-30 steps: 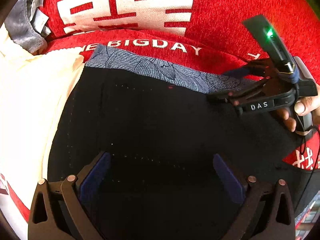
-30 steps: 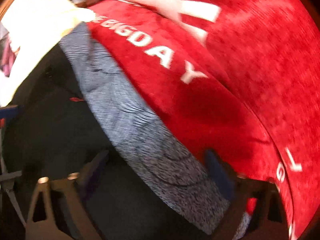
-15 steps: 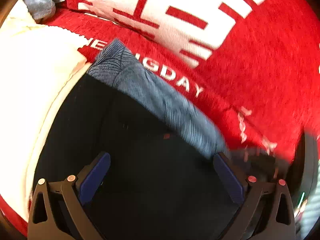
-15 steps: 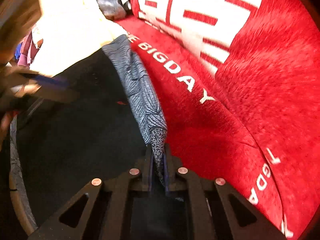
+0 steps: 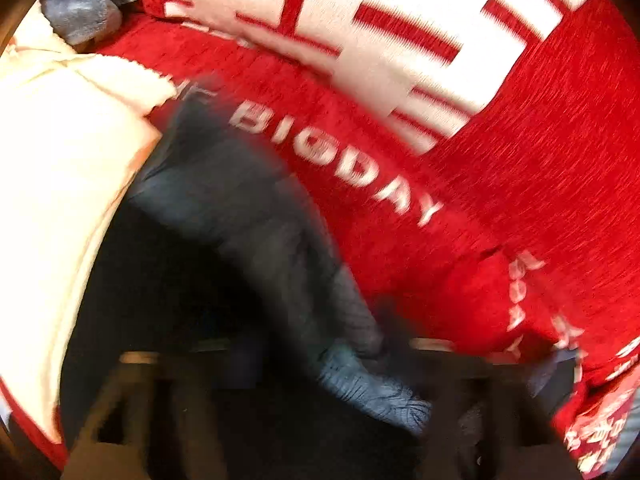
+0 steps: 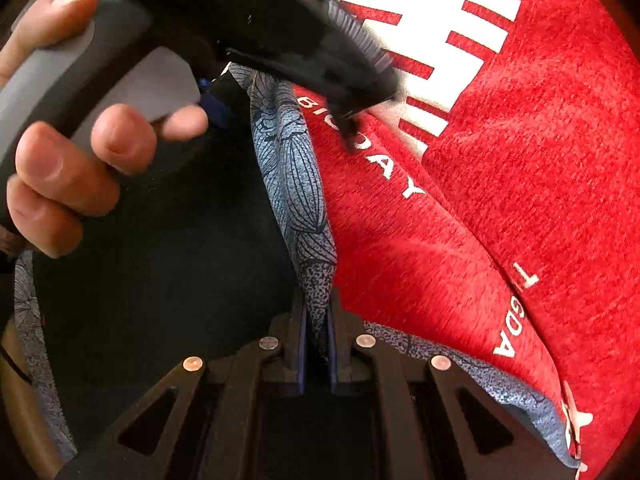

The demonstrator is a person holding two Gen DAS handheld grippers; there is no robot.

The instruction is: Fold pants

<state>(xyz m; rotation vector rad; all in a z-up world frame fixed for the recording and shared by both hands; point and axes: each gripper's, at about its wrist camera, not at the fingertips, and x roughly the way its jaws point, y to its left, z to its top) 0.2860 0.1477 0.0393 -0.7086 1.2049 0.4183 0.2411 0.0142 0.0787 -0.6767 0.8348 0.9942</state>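
Note:
Black pants (image 5: 180, 300) with a grey-blue leaf-patterned waistband (image 5: 256, 208) lie on a red blanket. My right gripper (image 6: 316, 320) is shut on the waistband (image 6: 292, 168), which rises as a pinched ridge from its pads. That ridge runs up to my left gripper (image 6: 228, 80), held by a hand (image 6: 60, 168) close in front of the right one. In the blurred left wrist view, the left gripper (image 5: 332, 360) has its jaws closing, with a bunched fold of waistband between them. The black fabric (image 6: 180, 260) hangs below the band.
The red blanket (image 5: 520, 160) with white characters and "BIGDAY" lettering covers the surface to the right (image 6: 520, 160). A cream cloth (image 5: 60, 160) lies left of the pants. A grey garment (image 5: 76, 12) sits at the far upper left.
The right gripper shut on the waistband and lifted it into a ridge. The left gripper moved along the band toward the right one, and its wide-open jaws came together around the band.

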